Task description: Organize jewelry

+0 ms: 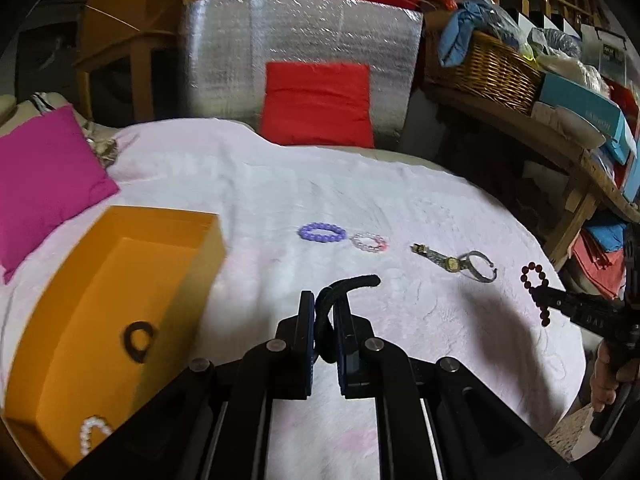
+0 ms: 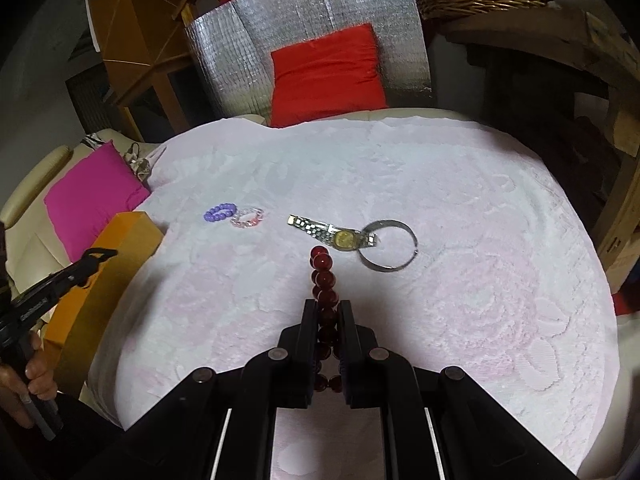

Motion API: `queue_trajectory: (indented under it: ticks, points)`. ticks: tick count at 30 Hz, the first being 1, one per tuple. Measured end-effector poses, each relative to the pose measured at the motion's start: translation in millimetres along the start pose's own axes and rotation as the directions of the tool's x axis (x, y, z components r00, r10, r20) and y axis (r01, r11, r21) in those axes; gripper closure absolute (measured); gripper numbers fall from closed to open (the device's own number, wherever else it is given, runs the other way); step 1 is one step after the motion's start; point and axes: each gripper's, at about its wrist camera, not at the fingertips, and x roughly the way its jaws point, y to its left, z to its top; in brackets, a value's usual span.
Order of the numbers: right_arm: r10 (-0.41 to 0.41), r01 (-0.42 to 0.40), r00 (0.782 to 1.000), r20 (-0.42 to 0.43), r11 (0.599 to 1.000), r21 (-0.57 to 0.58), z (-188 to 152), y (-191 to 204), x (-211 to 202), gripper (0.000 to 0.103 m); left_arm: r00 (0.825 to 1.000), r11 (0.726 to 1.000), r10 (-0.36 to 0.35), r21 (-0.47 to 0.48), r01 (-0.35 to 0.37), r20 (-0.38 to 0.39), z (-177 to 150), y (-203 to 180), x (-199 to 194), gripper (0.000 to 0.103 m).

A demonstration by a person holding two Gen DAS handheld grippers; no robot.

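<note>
Between right tongs (image 2: 325,308), red beads (image 2: 322,270) clamped

Black loop (image 1: 340,300) and dark red bead bracelet (image 2: 324,280) each held aloft, orange box (image 1: 120,280) open

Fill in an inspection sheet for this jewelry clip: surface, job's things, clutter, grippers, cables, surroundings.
Surface: pale pink cloth, wrinkled.
Job's things: orange box holds a black ring and pearl bracelet; purple bracelet, pink bracelet, watch and silver bangle lie on the cloth.
Clutter: nothing seen.
Grippers: left gripper shut on black hair tie; right gripper shut on dark red bead bracelet.
Cables: nothing seen.
Surroundings: magenta cushion, red cushion, wicker basket.
</note>
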Motion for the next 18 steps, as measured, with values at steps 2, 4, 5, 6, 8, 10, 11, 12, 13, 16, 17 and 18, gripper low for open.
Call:
queue_trajectory:
  ticks: [2, 4, 5, 6, 8, 10, 11, 12, 13, 16, 17, 18]
  points:
    - [0.008, -0.008, 1.0, 0.004, 1.0, -0.003, 1.1, 5.9, -0.1, 0.093, 0.999, 0.998, -0.039, -0.057, 0.039, -0.002, 0.3, 11.2, -10.1, 0.094]
    - [0.014, -0.014, 1.0, 0.009, 1.0, -0.01, 2.4, 14.1, 0.7, 0.092, 1.0, 0.998, -0.011, -0.059, 0.012, 0.018, 4.3, 17.2, -21.9, 0.094]
    - [0.017, -0.017, 1.0, 0.009, 1.0, -0.011, 3.0, 16.8, 1.1, 0.093, 0.999, 0.999, 0.006, -0.052, -0.004, 0.037, 6.4, 19.1, -27.7, 0.094]
    - [0.022, -0.022, 1.0, 0.011, 1.0, -0.012, 3.7, 20.6, 1.6, 0.093, 0.998, 0.999, 0.023, -0.045, -0.02, 0.061, 9.8, 21.9, -35.4, 0.094]
    - [0.031, -0.031, 0.999, 0.016, 0.999, -0.018, 5.7, 29.2, 3.0, 0.093, 0.995, 0.998, 0.041, -0.048, -0.037, 0.094, 15.9, 28.4, -47.9, 0.094]
    - [0.044, -0.044, 0.999, 0.02, 0.999, -0.023, 7.7, 38.7, 4.6, 0.093, 0.99, 0.997, 0.067, -0.052, -0.061, 0.121, 21.3, 35.9, -59.8, 0.094]
    - [0.05, -0.049, 0.999, 0.022, 0.998, -0.027, 9.0, 43.8, 5.7, 0.093, 0.989, 0.996, 0.074, -0.053, -0.068, 0.129, 22.3, 38.9, -63.3, 0.094]
    - [0.057, -0.056, 0.998, 0.024, 0.998, -0.031, 10.7, 49.9, 7.1, 0.093, 0.987, 0.996, 0.082, -0.055, -0.075, 0.138, 22.9, 42.8, -67.5, 0.094]
    - [0.063, -0.062, 0.998, 0.024, 0.998, -0.033, 12.0, 53.2, 8.3, 0.092, 0.985, 0.995, 0.09, -0.058, -0.082, 0.145, 22.9, 47.2, -70.9, 0.094]
    - [0.088, -0.087, 0.996, 0.028, 0.995, -0.047, 16.3, 72.9, 13.4, 0.092, 0.982, 0.992, 0.119, -0.066, -0.11, 0.146, 20.3, 61.3, -74.7, 0.094]
    - [0.1, -0.099, 0.995, 0.028, 0.994, -0.051, 17.7, 80.7, 16.0, 0.092, 0.982, 0.99, 0.127, -0.074, -0.117, 0.143, 19.0, 67.4, -75.1, 0.094]
    - [0.117, -0.115, 0.993, 0.026, 0.992, -0.056, 19.2, 89.7, 19.0, 0.092, 0.981, 0.989, 0.131, -0.08, -0.121, 0.141, 17.6, 71.9, -75.9, 0.094]
